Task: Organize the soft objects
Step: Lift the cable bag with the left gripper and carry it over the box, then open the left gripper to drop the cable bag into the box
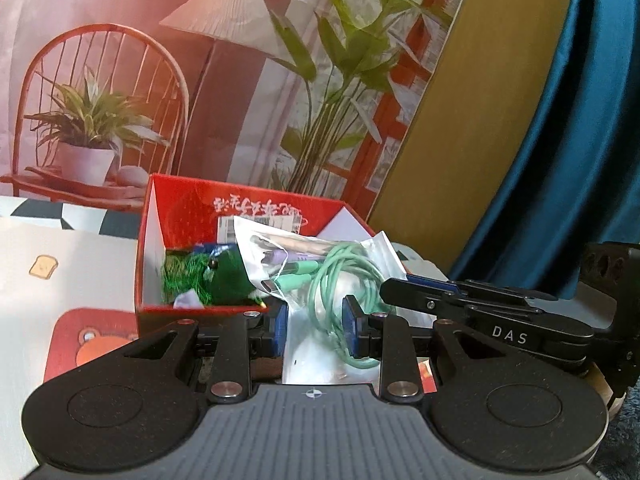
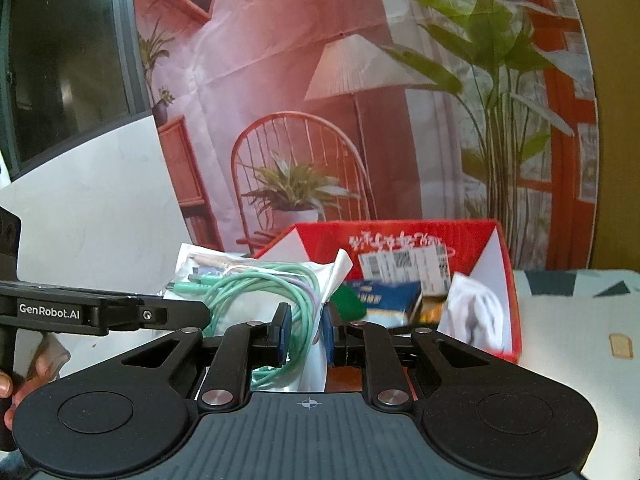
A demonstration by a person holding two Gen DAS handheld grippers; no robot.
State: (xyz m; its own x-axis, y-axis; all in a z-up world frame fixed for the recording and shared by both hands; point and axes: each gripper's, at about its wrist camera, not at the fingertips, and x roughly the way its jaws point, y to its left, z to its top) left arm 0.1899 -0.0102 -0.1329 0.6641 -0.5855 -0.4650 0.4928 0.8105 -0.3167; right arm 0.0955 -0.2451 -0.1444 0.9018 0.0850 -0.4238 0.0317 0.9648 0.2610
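Observation:
A clear plastic bag [image 1: 256,248] with coiled mint-green cables [image 1: 340,280] hangs just in front of an open red box [image 1: 188,208]. My left gripper [image 1: 316,330] is shut on the bag's lower part, with blue pads on either side. The right gripper [image 1: 396,290] reaches in from the right, level with the bag's edge. In the right wrist view, my right gripper [image 2: 306,334] is shut on the same bag [image 2: 248,292]. The left gripper [image 2: 200,312] comes in from the left. The red box [image 2: 400,232] holds a green fuzzy item [image 1: 224,280], a blue packet [image 2: 388,300] and a white cloth [image 2: 476,312].
The box stands on a table with a pale cloth printed with toast shapes [image 1: 60,280], beside a red bear mat [image 1: 92,344]. A printed backdrop [image 1: 240,80] rises behind it. A blue curtain [image 1: 580,160] hangs at the right. A hand [image 2: 24,384] grips the left tool's handle.

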